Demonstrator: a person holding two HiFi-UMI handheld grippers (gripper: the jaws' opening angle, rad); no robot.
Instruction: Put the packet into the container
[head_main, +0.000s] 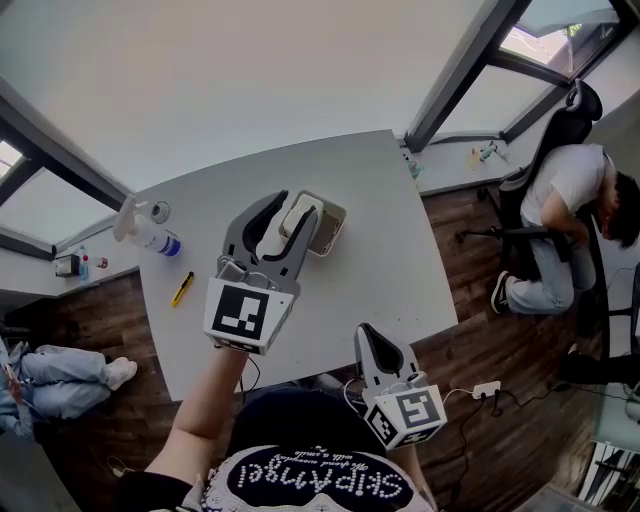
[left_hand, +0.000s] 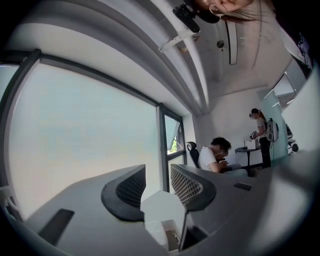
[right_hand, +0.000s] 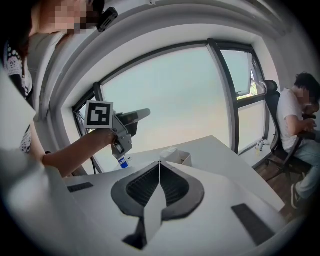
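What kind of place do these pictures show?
Most likely an office or workroom: a white table, a person seated in an office chair, and large windows along the wall.

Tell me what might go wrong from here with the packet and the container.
1. The packet sticks out above the rim of the container, so it may lean over or fall out.
2. The left tongs hover open above it; a sideways swing might catch the packet or knock the container.
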